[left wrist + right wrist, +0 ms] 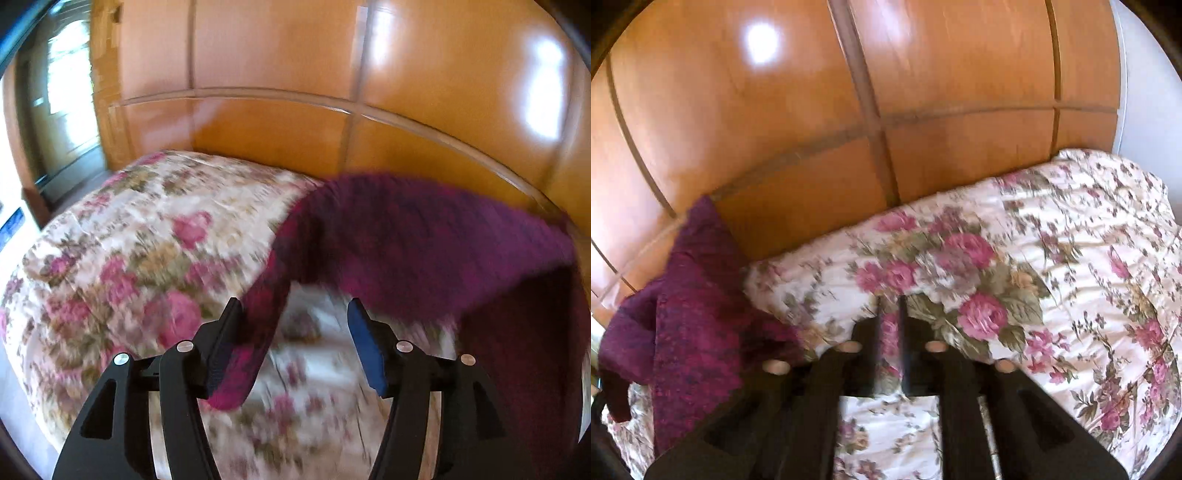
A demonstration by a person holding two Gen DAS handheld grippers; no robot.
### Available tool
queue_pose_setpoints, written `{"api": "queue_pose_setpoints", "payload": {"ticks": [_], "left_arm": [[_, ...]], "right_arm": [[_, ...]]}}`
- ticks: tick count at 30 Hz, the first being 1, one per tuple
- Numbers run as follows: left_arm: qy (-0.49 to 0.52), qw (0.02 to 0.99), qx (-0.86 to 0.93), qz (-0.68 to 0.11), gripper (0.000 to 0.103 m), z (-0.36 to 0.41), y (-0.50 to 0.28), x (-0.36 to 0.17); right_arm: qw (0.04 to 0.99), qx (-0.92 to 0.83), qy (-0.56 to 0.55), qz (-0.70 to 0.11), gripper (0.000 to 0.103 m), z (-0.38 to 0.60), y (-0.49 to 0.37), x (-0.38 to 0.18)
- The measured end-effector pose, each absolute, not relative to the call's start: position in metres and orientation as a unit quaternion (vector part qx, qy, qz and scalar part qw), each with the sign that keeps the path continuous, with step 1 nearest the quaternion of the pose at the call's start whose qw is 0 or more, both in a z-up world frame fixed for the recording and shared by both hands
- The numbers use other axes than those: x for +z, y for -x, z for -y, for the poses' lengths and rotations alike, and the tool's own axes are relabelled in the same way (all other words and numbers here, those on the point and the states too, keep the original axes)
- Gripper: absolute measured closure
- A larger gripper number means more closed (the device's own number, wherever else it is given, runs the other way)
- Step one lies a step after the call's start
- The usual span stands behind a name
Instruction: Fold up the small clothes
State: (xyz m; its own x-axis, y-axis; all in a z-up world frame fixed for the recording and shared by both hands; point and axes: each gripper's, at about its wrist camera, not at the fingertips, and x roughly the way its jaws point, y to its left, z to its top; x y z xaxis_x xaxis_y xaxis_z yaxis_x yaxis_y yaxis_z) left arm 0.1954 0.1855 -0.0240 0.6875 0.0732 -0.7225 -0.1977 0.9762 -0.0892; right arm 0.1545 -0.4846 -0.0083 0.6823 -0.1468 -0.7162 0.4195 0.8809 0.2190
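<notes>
Both tools gape empty: left tool brushing the maroon garment, right tool narrower.

Colours and patterns on the bed
Magenta-purple knit garment at 3 o'clock; cream bedspread with pink roses and olive leaves; orange-brown wooden panels at 12 o'clock

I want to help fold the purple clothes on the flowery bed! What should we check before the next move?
1. Left gripper has let go: ok. Its jaws stand apart, and the purple garment only brushes one pad.
2. Right gripper is empty: ok. Only the bedspread shows in its narrow gap.
3. Garment lies flat: not ok, it is bunched and partly lifted.
4. Folds are neat: cannot tell, too blurred.
5. Bare bedspread to work on: ok.
</notes>
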Motion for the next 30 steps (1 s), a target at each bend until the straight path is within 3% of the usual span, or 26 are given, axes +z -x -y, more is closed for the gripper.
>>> {"api": "queue_pose_setpoints", "payload": {"ticks": [8, 14, 16, 17, 18, 21, 30], "left_arm": [[0.193, 0.851, -0.131, -0.470, 0.045, -0.130, -0.148, -0.072], [0.244, 0.810, -0.198, -0.495, 0.045, -0.090, -0.138, -0.098], [0.251, 0.806, -0.207, -0.494, 0.057, -0.081, -0.136, -0.101], [0.258, 0.800, -0.219, -0.495, 0.069, -0.076, -0.138, -0.101], [0.257, 0.802, -0.218, -0.493, 0.074, -0.074, -0.137, -0.098], [0.240, 0.815, -0.212, -0.483, 0.086, -0.070, -0.135, -0.088], [0.183, 0.845, -0.215, -0.453, 0.091, -0.066, -0.105, -0.032]], "right_arm": [[0.857, 0.007, -0.213, -0.469, 0.055, 0.406, -0.113, -0.073], [0.828, 0.083, -0.282, -0.478, 0.044, 0.372, -0.065, -0.102], [0.825, 0.095, -0.292, -0.475, 0.045, 0.364, -0.058, -0.105], [0.826, 0.099, -0.289, -0.474, 0.047, 0.362, -0.056, -0.105], [0.827, 0.105, -0.284, -0.474, 0.060, 0.358, -0.055, -0.104], [0.834, 0.104, -0.264, -0.473, 0.079, 0.351, -0.051, -0.096], [0.885, 0.106, -0.165, -0.421, 0.086, 0.336, -0.005, -0.019]]}}
